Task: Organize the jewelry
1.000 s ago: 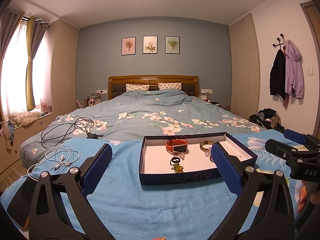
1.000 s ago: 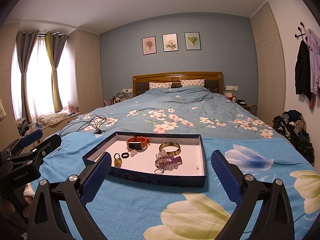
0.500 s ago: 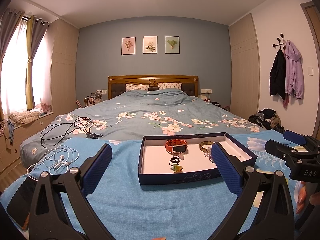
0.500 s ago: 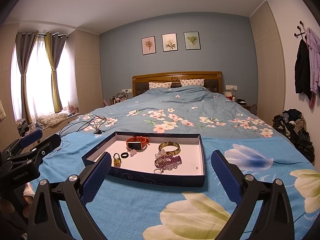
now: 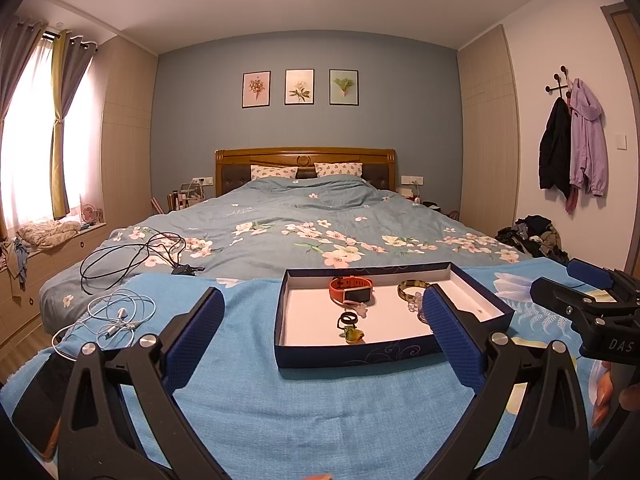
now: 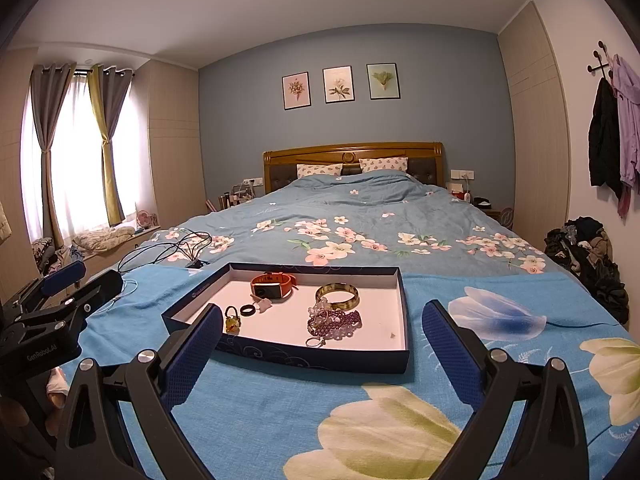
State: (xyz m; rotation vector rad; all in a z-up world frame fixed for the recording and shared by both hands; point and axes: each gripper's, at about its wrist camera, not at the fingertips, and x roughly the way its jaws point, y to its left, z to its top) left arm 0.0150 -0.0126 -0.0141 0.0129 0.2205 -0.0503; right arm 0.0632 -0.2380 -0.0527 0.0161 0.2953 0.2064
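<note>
Both tongs, left tongs [image 5: 322, 330] and right tongs [image 6: 322, 334], hover wide and empty, jewelry [image 6: 334, 322] gathered loose in the tray [image 6: 312, 356] just ahead, unsorted or already collected.

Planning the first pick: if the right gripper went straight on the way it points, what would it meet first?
Likely the near wall of the dark blue box, with the purple bead bracelet just behind it. The right gripper is open; depth is uncertain.
</note>
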